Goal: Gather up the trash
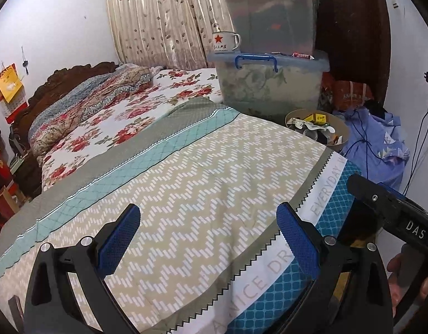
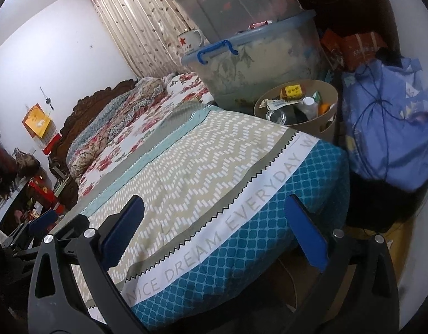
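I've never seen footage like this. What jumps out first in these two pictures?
Probably the bedspread with its zigzag pattern and the words NICE DREAM EVERYDAY, filling the middle. Beyond its far corner a tan waste bin holds packets and bottles, beside stacked plastic storage boxes. Low in each picture, black jaws with blue pads stand open, empty.

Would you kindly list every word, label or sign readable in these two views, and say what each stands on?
"NICE DREAM EVERYDAY": white band of the bedspread.
"DAS": black body of the right gripper.
Red star with red characters: white enamel mug; characters too small to read.
Yellow box in the bin: print too blurred.
Yellow wall calendar: unreadable.
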